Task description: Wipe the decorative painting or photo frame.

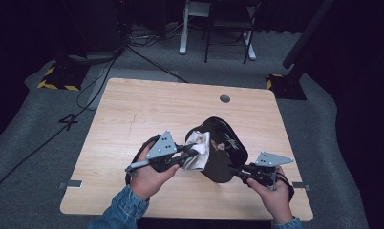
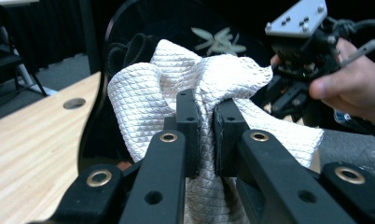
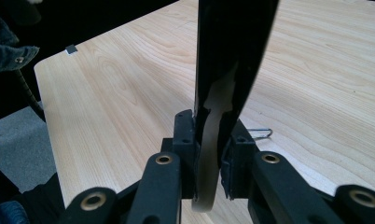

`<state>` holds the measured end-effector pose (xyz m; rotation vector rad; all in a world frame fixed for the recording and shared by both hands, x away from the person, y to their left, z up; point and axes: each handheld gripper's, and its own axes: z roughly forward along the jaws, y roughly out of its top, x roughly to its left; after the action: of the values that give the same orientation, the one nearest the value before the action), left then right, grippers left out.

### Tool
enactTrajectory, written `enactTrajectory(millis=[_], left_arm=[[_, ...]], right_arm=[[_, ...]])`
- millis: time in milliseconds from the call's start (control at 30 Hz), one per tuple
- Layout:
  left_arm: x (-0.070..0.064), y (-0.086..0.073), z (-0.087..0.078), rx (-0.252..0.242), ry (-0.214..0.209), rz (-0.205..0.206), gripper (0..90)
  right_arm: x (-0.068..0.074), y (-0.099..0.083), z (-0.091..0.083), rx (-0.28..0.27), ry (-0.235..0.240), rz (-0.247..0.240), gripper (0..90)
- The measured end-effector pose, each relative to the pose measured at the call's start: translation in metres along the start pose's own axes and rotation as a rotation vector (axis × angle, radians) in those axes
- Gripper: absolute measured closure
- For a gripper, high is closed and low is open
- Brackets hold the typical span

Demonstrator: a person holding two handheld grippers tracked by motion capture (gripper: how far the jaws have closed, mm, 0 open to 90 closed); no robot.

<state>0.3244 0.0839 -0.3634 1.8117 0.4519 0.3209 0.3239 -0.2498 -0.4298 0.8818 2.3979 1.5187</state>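
A glossy black plate (image 1: 228, 152) with a pale leaf motif is held tilted above the wooden table (image 1: 133, 119). My right gripper (image 1: 239, 172) is shut on its near rim; in the right gripper view the black plate (image 3: 232, 56) rises edge-on between the jaws, my right gripper (image 3: 209, 135) clamping it. My left gripper (image 1: 192, 153) is shut on a white waffle-weave cloth (image 1: 199, 151) pressed against the plate's face. In the left gripper view the cloth (image 2: 195, 93) bunches around my left gripper (image 2: 205, 109), with the plate (image 2: 129, 28) behind it.
A round cable hole (image 1: 224, 98) sits near the table's far edge. Cables (image 1: 104, 71) run over the grey floor at left, and a chair frame (image 1: 228, 28) stands beyond the table. The other hand and its gripper (image 2: 311, 51) show at right in the left gripper view.
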Motion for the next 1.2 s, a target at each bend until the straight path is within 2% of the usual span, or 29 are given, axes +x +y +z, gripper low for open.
enactTrajectory(millis=[200,433,600,1200], left_arm=[[0.002,0.014,0.002,-0.021,0.014,0.018,83.2],[0.009,0.018,0.013,-0.036,0.043,0.012,83.2],[0.013,0.019,0.019,-0.032,0.049,0.004,83.2],[0.01,0.024,0.041,0.007,0.049,0.025,83.2]], right_arm=[[0.0,0.0,0.0,0.003,0.005,0.001,78.9],[-0.001,0.001,0.0,0.006,0.009,-0.001,78.9],[-0.001,0.001,0.0,0.007,0.011,0.0,78.9],[-0.001,0.002,0.001,0.017,0.024,-0.016,78.9]])
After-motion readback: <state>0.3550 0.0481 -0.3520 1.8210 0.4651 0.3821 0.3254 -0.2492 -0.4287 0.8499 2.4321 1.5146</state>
